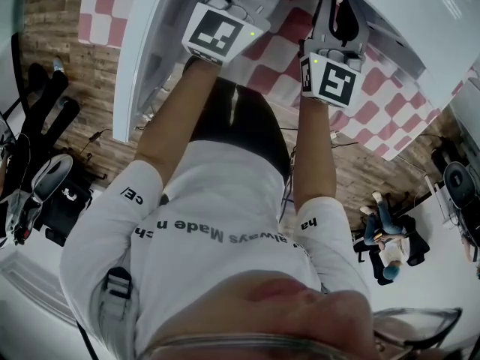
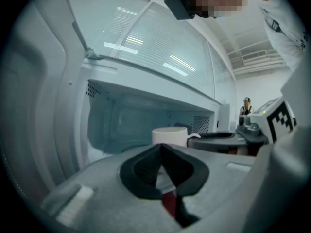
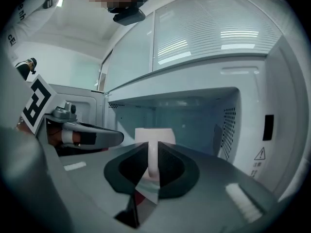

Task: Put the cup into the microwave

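Observation:
A white cup [image 3: 154,139] hangs in front of the open microwave [image 3: 252,106], its handle pointing back at me. My right gripper [image 3: 152,152] is shut on that handle, and the cup is level with the cavity mouth. In the left gripper view the same cup [image 2: 170,136] shows just ahead and to the right. My left gripper [image 2: 161,148] is shut with nothing in it, its pads meeting at the tip, beside the right gripper [image 2: 252,130]. In the head view both grippers, left [image 1: 219,34] and right [image 1: 334,72], reach forward side by side at the top.
The microwave door [image 3: 80,108] stands swung open at the left. A red-and-white checked cloth [image 1: 379,111] covers the table under the grippers. The cavity's perforated right wall [image 3: 229,130] and a warning sticker [image 3: 260,154] lie to the right.

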Available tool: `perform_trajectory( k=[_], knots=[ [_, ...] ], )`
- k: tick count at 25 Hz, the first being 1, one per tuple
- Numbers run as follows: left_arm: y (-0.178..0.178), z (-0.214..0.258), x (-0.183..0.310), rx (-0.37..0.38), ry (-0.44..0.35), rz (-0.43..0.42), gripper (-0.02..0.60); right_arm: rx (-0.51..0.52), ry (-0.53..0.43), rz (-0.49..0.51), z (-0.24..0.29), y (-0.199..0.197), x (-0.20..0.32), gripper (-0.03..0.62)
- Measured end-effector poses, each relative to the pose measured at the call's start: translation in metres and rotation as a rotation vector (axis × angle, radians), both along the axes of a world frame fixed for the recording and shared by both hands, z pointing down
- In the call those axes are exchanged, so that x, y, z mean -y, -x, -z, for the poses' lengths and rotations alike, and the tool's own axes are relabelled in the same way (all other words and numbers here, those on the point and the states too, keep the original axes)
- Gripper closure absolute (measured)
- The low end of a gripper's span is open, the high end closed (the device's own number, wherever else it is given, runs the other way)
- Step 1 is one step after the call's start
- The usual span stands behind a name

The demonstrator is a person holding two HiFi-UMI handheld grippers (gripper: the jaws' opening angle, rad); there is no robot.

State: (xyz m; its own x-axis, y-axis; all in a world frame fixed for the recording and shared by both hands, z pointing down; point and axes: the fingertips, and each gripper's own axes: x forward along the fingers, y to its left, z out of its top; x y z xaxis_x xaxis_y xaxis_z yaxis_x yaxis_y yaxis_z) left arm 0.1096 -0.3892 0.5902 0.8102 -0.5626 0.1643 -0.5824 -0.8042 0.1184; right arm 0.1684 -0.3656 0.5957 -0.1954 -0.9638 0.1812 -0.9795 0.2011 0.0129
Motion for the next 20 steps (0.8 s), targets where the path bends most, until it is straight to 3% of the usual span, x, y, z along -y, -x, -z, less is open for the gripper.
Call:
perform_trajectory(
  k=[20],
  knots=[
    [0.003,-0.019,0.020,0.005,0.016,0.030,0.578,0.025,-0.004,-0.008,-0.019,-0.003,0.034,0.556]
  ],
)
